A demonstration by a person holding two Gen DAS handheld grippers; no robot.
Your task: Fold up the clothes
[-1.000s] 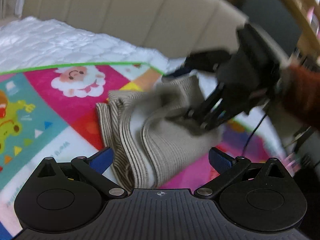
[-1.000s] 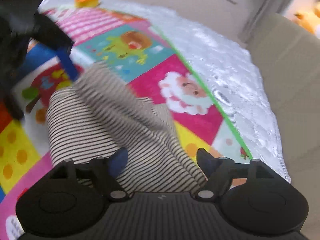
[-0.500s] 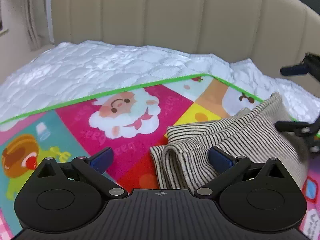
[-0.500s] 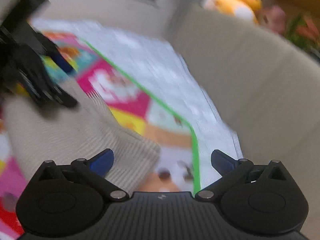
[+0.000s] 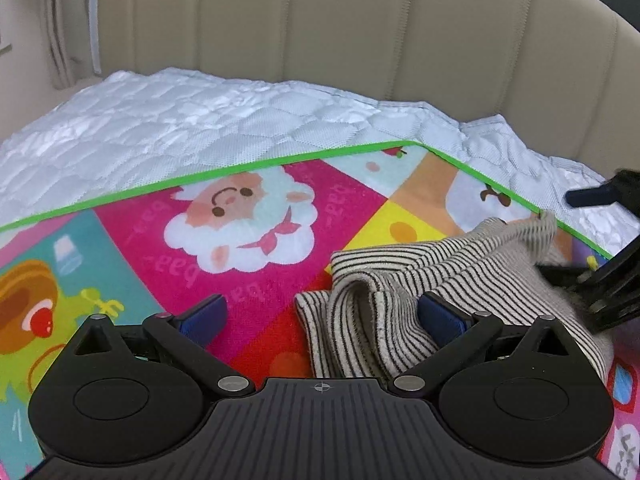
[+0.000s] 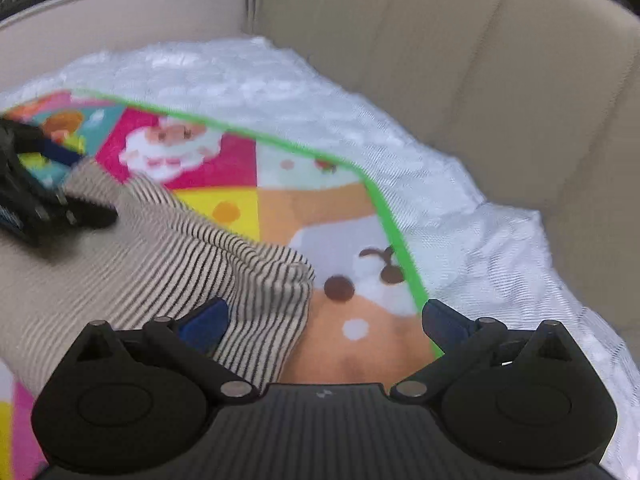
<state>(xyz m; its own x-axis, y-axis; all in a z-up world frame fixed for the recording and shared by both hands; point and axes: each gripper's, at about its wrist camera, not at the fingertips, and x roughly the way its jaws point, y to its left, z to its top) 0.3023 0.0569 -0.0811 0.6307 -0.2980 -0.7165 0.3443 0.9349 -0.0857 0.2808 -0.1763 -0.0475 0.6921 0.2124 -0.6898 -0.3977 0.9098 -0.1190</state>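
Beige padded upholstery (image 5: pixel 360 40) curves behind everything I see, with a white quilted cover (image 5: pixel 180 128) spread in front of it and a bright children's play mat (image 5: pixel 160 248) edged in green laid on top. Pink lettering repeats on the magenta sheep panel of the mat; it reads something like "baa", reversed from my angle, and I cannot be sure of it. More writing at the near right edge is too small for me to read.

From the left wrist view, my left hand-held gripper (image 5: pixel 320 314) has its blue pads wide apart, clamped on nothing. The striped garment (image 5: pixel 400 280), cream with dark stripes, lies bunched on the mat at near right, one fold rising just beside the right pad. My right hand-held gripper (image 5: pixel 608 264) enters from the right edge, dark and partly cut off, against the garment's far side.

From the right wrist view, the right hand-held gripper (image 6: pixel 324 322) is also spread wide, holding nothing; the garment (image 6: pixel 160 264) lies at near left, under the left pad. The left hand-held gripper (image 6: pixel 36 200) shows blurred at the left edge, resting over the cloth.
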